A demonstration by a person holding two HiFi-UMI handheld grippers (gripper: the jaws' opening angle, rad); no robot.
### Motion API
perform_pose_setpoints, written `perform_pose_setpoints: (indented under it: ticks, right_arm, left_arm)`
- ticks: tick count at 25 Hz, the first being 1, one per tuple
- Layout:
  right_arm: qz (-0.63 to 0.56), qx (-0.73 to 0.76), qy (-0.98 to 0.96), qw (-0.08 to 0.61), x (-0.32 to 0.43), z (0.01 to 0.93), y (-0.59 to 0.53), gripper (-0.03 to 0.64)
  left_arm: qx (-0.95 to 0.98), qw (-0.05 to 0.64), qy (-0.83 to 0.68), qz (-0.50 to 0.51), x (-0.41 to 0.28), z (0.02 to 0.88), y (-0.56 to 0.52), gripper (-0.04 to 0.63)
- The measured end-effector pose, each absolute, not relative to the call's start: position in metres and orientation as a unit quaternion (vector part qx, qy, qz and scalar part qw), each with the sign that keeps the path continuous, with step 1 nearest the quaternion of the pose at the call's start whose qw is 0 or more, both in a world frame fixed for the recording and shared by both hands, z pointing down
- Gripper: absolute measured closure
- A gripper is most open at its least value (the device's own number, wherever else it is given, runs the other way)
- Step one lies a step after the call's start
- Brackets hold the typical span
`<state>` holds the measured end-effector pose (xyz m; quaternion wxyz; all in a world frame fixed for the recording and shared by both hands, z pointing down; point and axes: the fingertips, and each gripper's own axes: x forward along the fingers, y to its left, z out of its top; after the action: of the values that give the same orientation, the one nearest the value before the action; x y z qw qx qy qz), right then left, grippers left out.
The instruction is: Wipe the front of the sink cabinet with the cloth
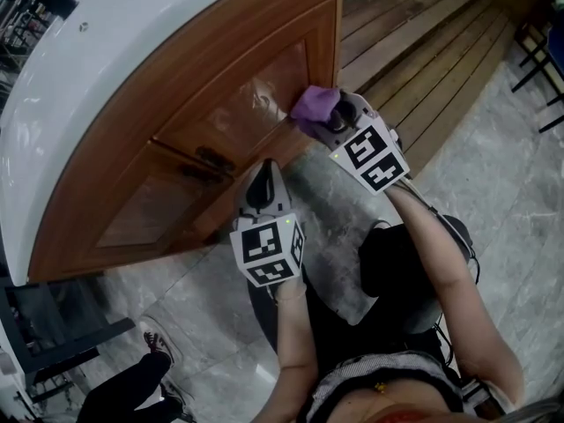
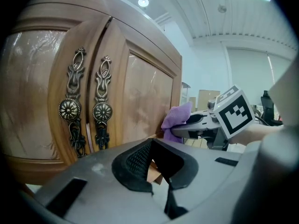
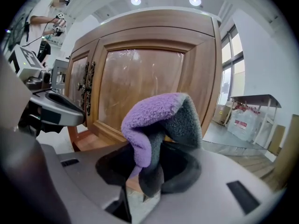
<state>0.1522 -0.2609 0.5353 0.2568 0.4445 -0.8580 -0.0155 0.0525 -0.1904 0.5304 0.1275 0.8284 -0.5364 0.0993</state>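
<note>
Right tool (image 3: 148,174) pinching purple cloth (image 3: 161,120) just beside cabinet (image 1: 220,104) right door, lower corner. Left tool (image 2: 156,166) jaws pressed together, empty, near cabinet handles (image 2: 102,111).

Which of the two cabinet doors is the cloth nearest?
The right door: the purple cloth is at its outer bottom corner; the left door is farther.
</note>
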Motion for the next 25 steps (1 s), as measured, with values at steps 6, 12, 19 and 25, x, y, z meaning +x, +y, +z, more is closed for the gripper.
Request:
perform_pose_setpoints:
  ticks: [6, 12, 19, 25]
  right_arm:
    - [-0.024, 0.417, -0.875, 0.245, 0.126, 0.529, -0.241, 0.433]
    - [-0.032, 0.391, -0.889, 0.236, 0.098, 0.523, -0.227, 0.433]
    - [-0.026, 0.368, -0.909, 0.196, 0.065, 0.511, -0.213, 0.433]
    - [-0.040, 0.354, -0.919, 0.169, 0.041, 0.492, -0.203, 0.433]
  left_arm:
    - [0.824, 0.127, -0.544, 0.092, 0.048, 0.529, -0.188, 0.595]
    - [0.815, 0.124, -0.561, 0.081, 0.033, 0.522, -0.186, 0.595]
    - [0.807, 0.114, -0.575, 0.077, 0.020, 0.514, -0.180, 0.595]
    - [0.797, 0.099, -0.592, 0.063, 0.004, 0.498, -0.174, 0.595]
